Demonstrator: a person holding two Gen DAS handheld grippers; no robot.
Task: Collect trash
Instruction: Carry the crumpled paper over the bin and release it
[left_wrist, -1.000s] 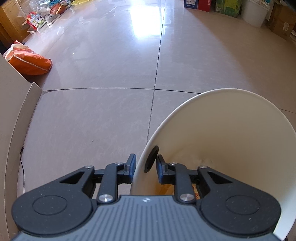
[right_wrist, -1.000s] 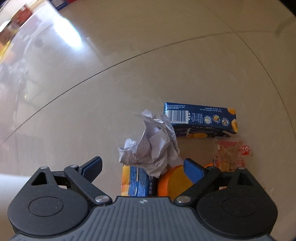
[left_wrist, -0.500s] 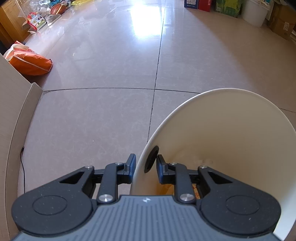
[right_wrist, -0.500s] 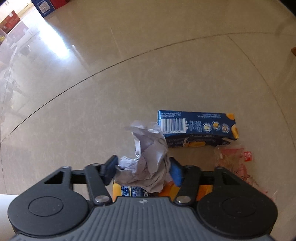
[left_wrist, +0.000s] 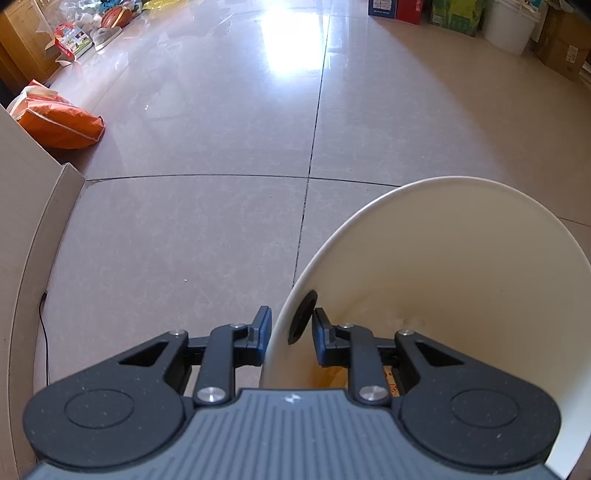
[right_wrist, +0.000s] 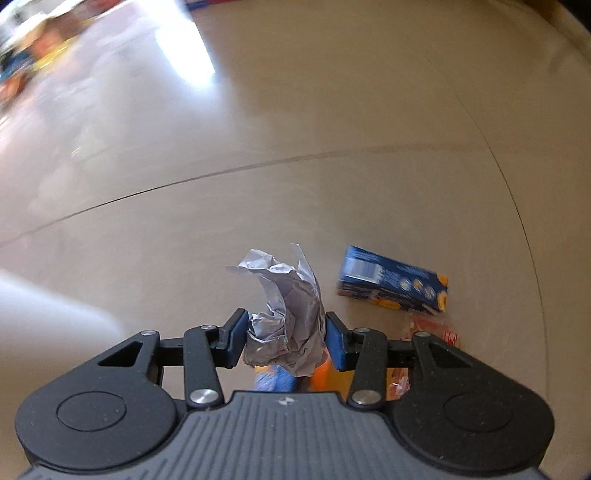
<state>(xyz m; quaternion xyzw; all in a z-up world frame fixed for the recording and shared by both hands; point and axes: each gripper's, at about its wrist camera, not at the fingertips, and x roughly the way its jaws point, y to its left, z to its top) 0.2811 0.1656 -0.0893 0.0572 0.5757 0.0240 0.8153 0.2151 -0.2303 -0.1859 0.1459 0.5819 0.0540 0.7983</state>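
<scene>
Left wrist view looked down along the left gripper (left_wrist: 288, 332), whose two fingers were drawn close together and pinched the near wall of a cream plastic bin (left_wrist: 461, 280), one pad outside the wall and one inside, beside a dark round hole in that wall. The bin stood on a glossy beige tiled floor (left_wrist: 207, 229) and filled the lower right of the view. An orange bag (left_wrist: 62, 123) lay on the floor at the far left, next to a pale board or panel edge (left_wrist: 22, 206), with a thin dark cable (left_wrist: 43, 332) running along its foot. A white bucket (left_wrist: 511, 24) and cardboard boxes stood against the far wall

Right wrist view, somewhat blurred, showed the right gripper (right_wrist: 285, 339) with its jaws having just been closing; the pads pressed on both sides of a crumpled ball of grey-white paper (right_wrist: 286, 317), which was held up clear of the floor. Below and to the right lay more litter: a dark blue carton (right_wrist: 393, 282) on its side, a clear wrapper with red print (right_wrist: 436, 328) just beside it, and blue and orange packaging (right_wrist: 295, 380) partly hidden under the paper and the fingers
</scene>
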